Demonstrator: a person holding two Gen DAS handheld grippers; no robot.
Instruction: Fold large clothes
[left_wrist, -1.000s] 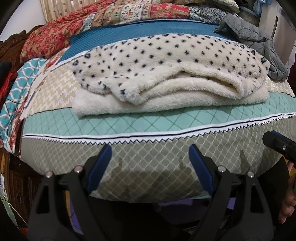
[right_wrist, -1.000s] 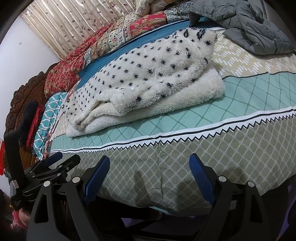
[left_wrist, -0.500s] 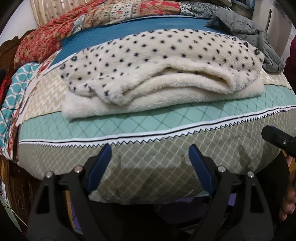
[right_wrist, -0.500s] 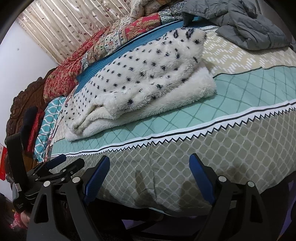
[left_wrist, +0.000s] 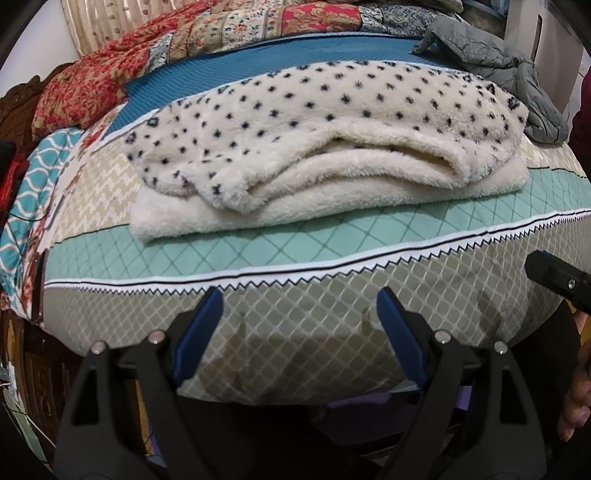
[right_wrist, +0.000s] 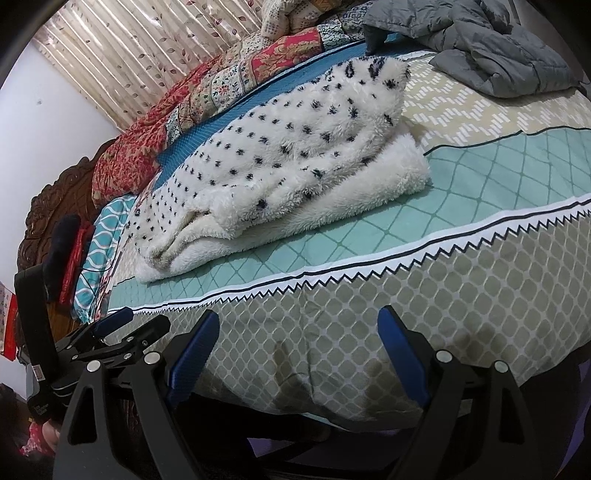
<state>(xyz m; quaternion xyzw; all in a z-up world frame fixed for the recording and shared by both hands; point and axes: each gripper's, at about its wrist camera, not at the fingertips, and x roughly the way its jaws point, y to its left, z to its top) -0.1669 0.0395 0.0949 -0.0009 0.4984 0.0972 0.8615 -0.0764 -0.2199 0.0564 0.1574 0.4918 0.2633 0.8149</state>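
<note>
A cream fleece garment with black spots (left_wrist: 325, 147) lies folded in a thick stack on the bed; it also shows in the right wrist view (right_wrist: 280, 162). My left gripper (left_wrist: 299, 321) is open and empty, held off the bed's near edge, well short of the garment. My right gripper (right_wrist: 299, 343) is open and empty, also off the near edge. The right gripper's tip shows at the right of the left wrist view (left_wrist: 557, 277). The left gripper shows at the lower left of the right wrist view (right_wrist: 110, 332).
The bed sheet (left_wrist: 332, 240) has teal, beige and blue bands. A grey puffer jacket (right_wrist: 491, 48) lies at the far right. A red patterned quilt (left_wrist: 122, 74) runs along the far side. A carved wooden headboard (right_wrist: 55, 199) is at the left.
Both grippers have stayed open and shifted slightly; the folded garment looks a little closer in both views. The garment itself has not moved.
</note>
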